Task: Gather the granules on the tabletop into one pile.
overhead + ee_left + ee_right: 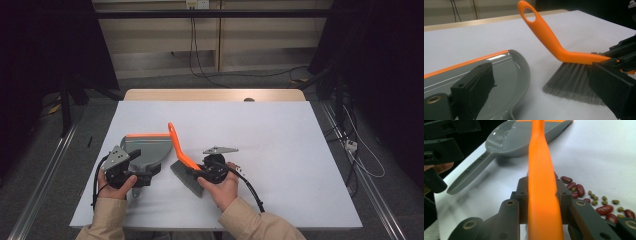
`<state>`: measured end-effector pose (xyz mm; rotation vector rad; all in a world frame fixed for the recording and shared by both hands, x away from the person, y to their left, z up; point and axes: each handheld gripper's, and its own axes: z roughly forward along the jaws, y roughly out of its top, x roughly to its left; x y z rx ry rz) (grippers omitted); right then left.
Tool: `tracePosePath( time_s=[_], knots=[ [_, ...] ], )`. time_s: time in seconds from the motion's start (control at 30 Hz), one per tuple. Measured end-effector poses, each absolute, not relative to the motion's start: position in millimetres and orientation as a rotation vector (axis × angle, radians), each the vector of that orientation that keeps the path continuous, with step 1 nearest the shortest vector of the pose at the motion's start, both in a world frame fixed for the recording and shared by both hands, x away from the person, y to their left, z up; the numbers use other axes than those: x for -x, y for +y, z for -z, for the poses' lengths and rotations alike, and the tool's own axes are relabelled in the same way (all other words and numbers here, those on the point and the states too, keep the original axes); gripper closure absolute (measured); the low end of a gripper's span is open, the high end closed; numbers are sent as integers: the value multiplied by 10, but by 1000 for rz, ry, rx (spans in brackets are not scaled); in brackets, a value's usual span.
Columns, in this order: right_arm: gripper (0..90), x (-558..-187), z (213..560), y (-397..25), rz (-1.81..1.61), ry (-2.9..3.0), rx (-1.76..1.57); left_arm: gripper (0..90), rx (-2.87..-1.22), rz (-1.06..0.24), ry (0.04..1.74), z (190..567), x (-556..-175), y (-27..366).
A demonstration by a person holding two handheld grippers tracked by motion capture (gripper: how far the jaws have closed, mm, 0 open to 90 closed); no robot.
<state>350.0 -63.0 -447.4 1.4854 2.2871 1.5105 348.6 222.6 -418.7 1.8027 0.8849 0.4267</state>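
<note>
White tabletop: orange brush pinched in right claw, left claw spread beside dustpan.

No text, label, brand, number or sign can be read in these pictures. The orange brush and the grey dustpan carry no visible print, though small moulded marks could perhaps be lost in the blur.
</note>
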Motion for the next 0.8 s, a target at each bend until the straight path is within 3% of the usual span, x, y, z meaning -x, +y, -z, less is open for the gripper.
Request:
tracePosePath(
  time_s=[0.8],
  knots=[
    [709, -3463, 4510, -1080, -1470, 2177, -1580, 61, -1816, -432, 876, 4192, -3483, 2200]
  ],
)
